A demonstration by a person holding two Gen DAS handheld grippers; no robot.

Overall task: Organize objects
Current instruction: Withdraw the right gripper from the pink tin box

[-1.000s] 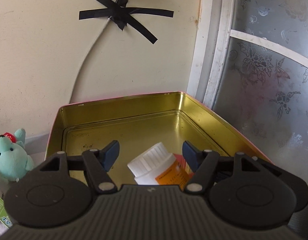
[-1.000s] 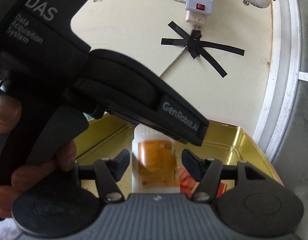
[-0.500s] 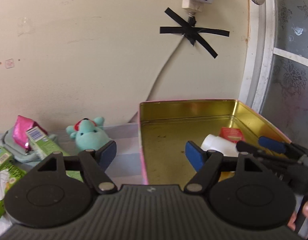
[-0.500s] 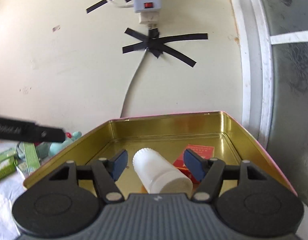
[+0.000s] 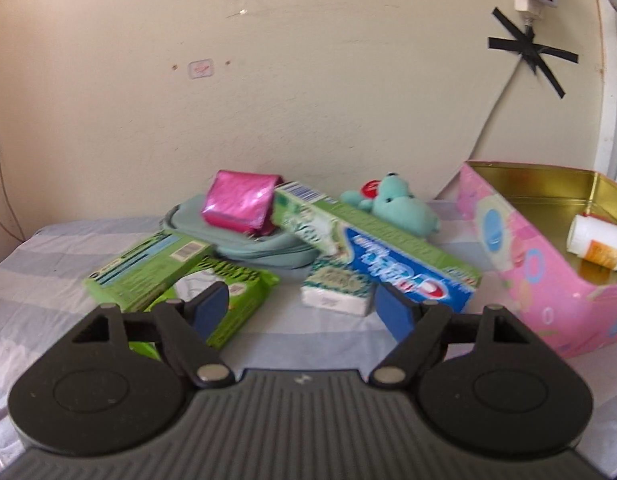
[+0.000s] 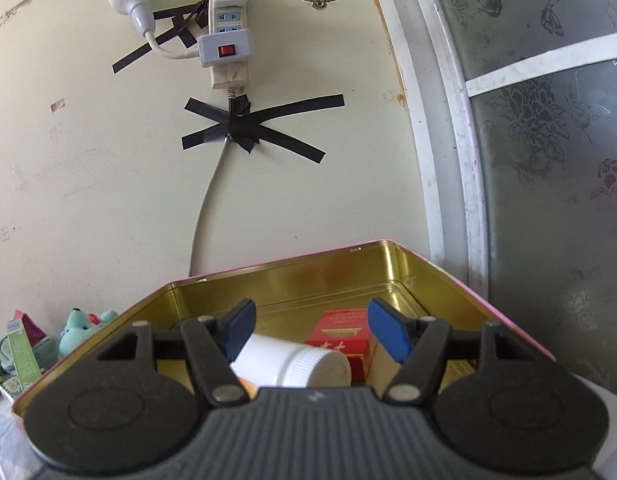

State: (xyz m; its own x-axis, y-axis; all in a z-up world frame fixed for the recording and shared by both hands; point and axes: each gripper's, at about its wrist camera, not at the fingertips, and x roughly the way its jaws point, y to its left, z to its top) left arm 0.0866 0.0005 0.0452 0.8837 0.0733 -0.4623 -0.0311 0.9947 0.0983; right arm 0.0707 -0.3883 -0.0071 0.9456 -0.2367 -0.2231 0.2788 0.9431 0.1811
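In the left wrist view, the left claw (image 5: pixel 302 306) is seen at the bottom centre, its blue-padded fingers spread wide with nothing between them. It is held over a tabletop (image 5: pixel 48 280) covered in a pale striped cloth. At the left of the pile behind it, a green box (image 5: pixel 148 270) is laid across a green packet (image 5: pixel 232 296). Behind these, a pink pouch (image 5: pixel 242 202) is rested on a grey-green lidded container (image 5: pixel 260 248). Right of centre, a toothpaste box (image 5: pixel 384 258) is propped at a slant, its far end on the container and its near end over a small white packet (image 5: pixel 334 290). A teal plush toy (image 5: pixel 400 210) is seen behind the toothpaste box, near the wall. At the right edge, a pink tin (image 5: pixel 520 256) with a gold inside is set on the tabletop, and a white bottle (image 5: pixel 600 242) with an orange label is seen lying in it.

In the right wrist view, the right claw (image 6: pixel 310 328) is held open and empty above the tin (image 6: pixel 460 284). The bottle (image 6: pixel 292 364) lies on its side between and below the fingers, its ribbed cap toward the right. A red box (image 6: pixel 344 336) lies just beside it, inside the tin. The plush toy (image 6: pixel 78 330) is visible at lower left, outside the tin. A power strip (image 6: pixel 228 32) is taped to the wall above.
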